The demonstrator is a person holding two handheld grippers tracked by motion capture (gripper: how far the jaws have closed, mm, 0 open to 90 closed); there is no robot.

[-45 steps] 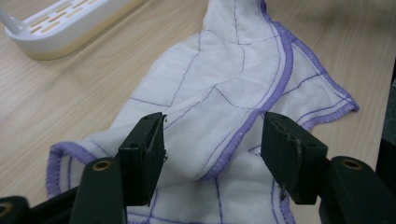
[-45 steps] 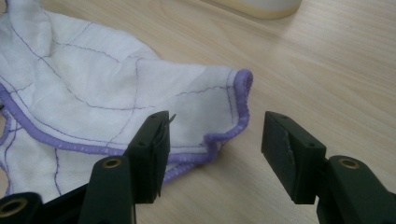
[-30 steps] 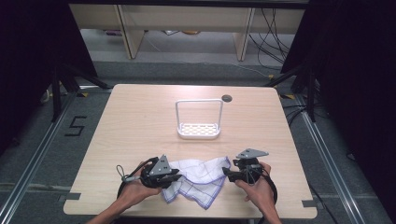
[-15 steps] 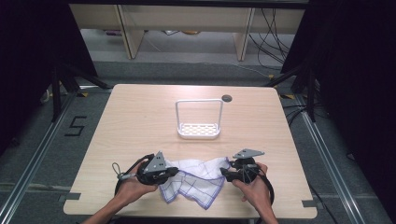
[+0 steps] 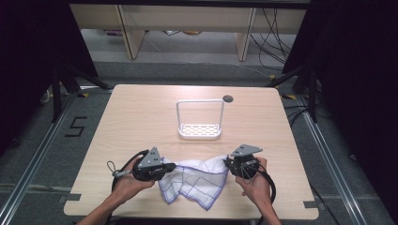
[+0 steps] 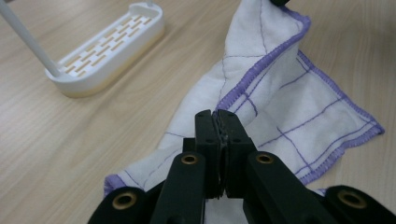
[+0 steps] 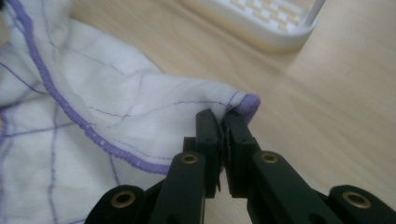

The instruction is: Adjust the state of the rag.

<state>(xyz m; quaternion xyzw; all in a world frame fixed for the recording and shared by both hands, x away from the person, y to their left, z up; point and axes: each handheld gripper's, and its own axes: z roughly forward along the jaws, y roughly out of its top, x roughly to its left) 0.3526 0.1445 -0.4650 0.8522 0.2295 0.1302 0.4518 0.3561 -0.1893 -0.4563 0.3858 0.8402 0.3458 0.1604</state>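
Left gripper (image 5: pixel 170 166): jaws pressed together on one edge of the cloth (image 5: pixel 195 180); in the left gripper view (image 6: pixel 218 122) the fabric sits pinched between the black tips.
Right gripper (image 5: pixel 227 163): jaws clamped on a purple-hemmed corner of the cloth, seen close in the right gripper view (image 7: pixel 223 120).
Cloth: one, white with purple hem and thin purple grid lines (image 6: pixel 285 107), rumpled on the table's near part between the two grippers (image 7: pixel 60 130).
Rack: one, white, slotted base with a tall loop handle (image 5: pixel 199 130), standing mid-table, well apart from the cloth.
Writing: a "5" marked on the floor (image 5: pixel 75 126) left of the table.
Hands: two, one per gripper.
Table: light wood grain (image 5: pixel 131 117), with a dark round grommet (image 5: pixel 228 98) near the far edge.
Room: grey floor, cables (image 5: pixel 272 28) trailing at the far right, dark surrounds.
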